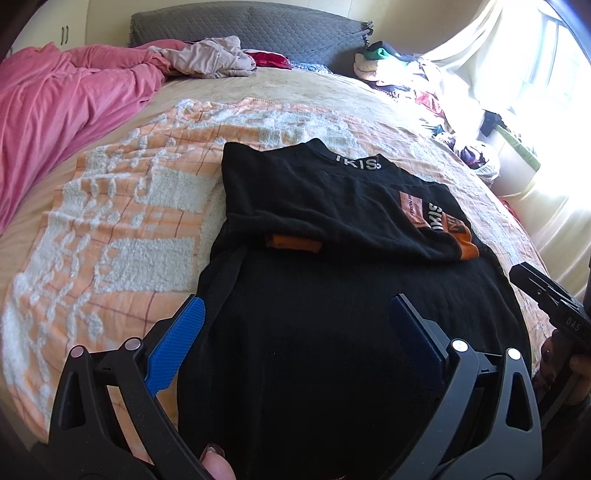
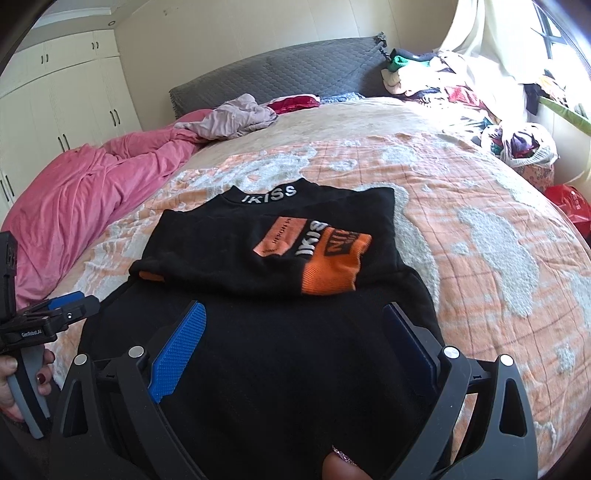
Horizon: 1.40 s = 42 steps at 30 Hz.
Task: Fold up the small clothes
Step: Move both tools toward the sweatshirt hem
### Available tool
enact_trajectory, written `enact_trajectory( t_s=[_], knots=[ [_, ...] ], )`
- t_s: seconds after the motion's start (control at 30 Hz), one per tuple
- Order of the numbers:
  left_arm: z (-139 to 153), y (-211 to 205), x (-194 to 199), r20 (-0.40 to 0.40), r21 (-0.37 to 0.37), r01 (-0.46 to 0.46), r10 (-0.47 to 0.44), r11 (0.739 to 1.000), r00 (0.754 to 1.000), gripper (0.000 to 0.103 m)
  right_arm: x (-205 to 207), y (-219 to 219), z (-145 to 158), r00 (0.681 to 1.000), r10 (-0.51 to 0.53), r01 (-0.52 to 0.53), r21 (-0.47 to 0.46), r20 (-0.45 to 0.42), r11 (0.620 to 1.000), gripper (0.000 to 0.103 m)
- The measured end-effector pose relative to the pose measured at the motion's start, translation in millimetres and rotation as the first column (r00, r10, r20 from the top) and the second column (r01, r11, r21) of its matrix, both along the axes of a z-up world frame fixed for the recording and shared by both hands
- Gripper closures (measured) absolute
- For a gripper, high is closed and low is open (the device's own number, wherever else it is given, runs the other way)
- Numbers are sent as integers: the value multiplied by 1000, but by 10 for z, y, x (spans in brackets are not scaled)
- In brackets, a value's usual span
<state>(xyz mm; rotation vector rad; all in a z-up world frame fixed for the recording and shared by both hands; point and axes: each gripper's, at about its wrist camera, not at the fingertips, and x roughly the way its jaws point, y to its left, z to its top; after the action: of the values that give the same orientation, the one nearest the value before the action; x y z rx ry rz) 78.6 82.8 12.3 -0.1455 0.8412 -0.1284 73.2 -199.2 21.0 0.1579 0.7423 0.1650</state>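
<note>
A black top lies on the bed, and both claws hang over it with nothing in them.

The black top (image 1: 332,295) lies flat on an orange and white blanket (image 1: 122,206) on the bed (image 2: 332,118). Its sleeves are folded in across the chest, so the orange cuffs and the white letters show. The neck points to the grey headboard (image 1: 251,29). The left claw (image 1: 293,319) is over the near part of the top, and its blue fingers (image 1: 177,347) stand wide apart. The right claw (image 2: 295,321) is over the near part too, and its fingers are wide apart as well. A pink cover (image 1: 55,110) is bunched up on the left side of the bed. A pile of clothes (image 2: 443,81) sits by the bright window.
</note>
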Motion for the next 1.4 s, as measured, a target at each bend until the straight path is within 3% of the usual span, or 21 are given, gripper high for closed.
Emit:
enact_trajectory(
  t_s=[1.03,1.4],
  knots=[
    [-170,460,-525,-86,16,-104,105,994,991,10,-625,-396,-207,991,-43,45,12,-127,999,8],
    [-311,666,-783,-151,-44,-108,100,993,983,10,-805,-518,-305,983,-49,52,13,-178,999,8]
  ],
)
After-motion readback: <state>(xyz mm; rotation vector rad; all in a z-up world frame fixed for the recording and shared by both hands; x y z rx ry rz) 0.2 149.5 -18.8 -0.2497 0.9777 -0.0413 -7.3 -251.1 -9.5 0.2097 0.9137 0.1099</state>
